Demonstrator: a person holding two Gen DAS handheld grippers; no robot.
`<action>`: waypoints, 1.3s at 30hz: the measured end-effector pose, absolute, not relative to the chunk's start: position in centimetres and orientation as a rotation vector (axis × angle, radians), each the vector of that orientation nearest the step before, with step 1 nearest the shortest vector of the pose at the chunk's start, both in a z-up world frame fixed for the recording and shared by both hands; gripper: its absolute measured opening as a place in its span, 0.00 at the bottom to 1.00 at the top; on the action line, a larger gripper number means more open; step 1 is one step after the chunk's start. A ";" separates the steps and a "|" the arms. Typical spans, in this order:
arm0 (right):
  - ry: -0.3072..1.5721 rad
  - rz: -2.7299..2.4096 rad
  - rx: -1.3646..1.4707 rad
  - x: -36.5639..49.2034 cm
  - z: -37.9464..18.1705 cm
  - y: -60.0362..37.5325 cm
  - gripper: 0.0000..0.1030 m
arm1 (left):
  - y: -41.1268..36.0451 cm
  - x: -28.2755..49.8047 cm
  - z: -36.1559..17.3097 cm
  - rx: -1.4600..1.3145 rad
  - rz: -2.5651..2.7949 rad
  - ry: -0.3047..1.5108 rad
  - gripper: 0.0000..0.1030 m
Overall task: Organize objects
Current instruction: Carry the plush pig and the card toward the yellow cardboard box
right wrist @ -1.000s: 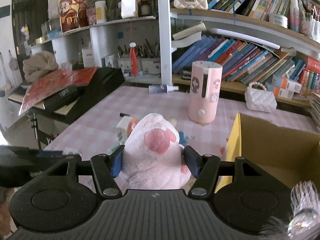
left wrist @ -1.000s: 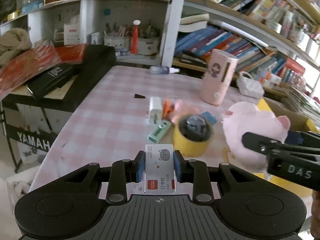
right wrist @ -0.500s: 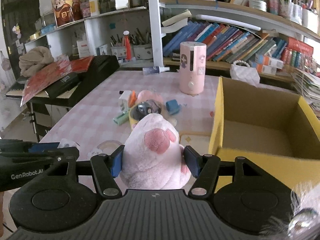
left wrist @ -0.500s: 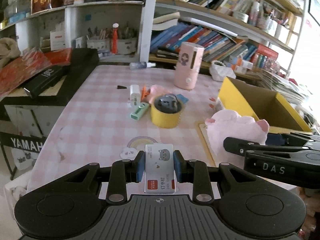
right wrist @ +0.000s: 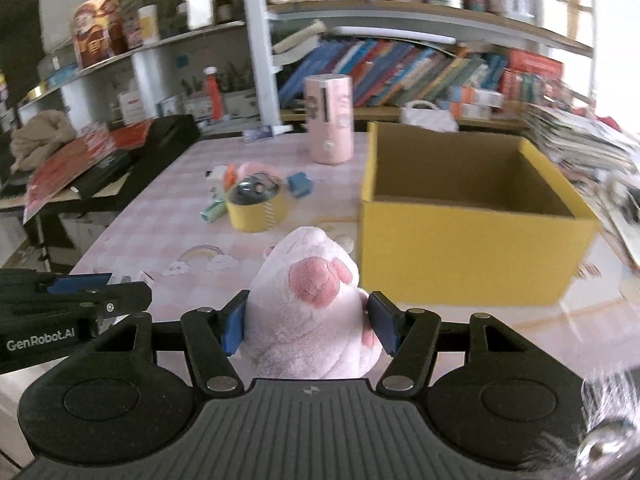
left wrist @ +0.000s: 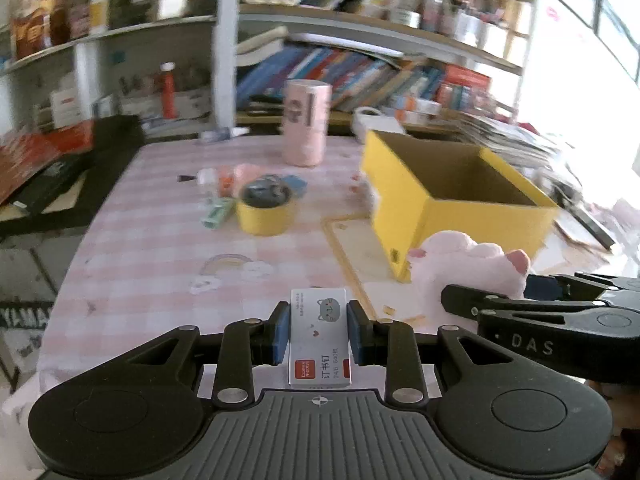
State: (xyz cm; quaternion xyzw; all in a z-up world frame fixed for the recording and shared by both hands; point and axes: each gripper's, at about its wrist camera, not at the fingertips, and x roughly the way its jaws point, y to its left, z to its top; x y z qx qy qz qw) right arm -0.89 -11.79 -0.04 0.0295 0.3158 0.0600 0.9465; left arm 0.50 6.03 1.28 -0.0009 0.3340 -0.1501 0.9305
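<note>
My left gripper [left wrist: 319, 332] is shut on a small white staple box [left wrist: 319, 340] with a cat picture and a red label, held above the near table edge. My right gripper [right wrist: 310, 328] is shut on a pink plush toy [right wrist: 316, 304], also seen at the right of the left wrist view [left wrist: 468, 268]. An open yellow cardboard box [right wrist: 472, 252] stands on the table ahead and to the right of the plush; it shows in the left wrist view too [left wrist: 404, 204]. Its inside looks empty.
A yellow tape roll [right wrist: 258, 214] with a dark object inside sits mid-table among small items: a green stapler [right wrist: 212, 210], a blue piece [right wrist: 300, 184]. A pink cylinder [right wrist: 329, 120] stands behind. A black keyboard case [right wrist: 132, 160] lies left, bookshelves behind.
Both grippers have pulled back toward the near table edge and swung right with their loads. The yellow box is now in fuller view ahead.
</note>
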 end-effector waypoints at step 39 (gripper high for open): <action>0.646 -0.185 0.187 -7.6 -0.4 -19.6 0.59 | -2.3 -0.5 2.0 0.104 -0.571 0.638 0.27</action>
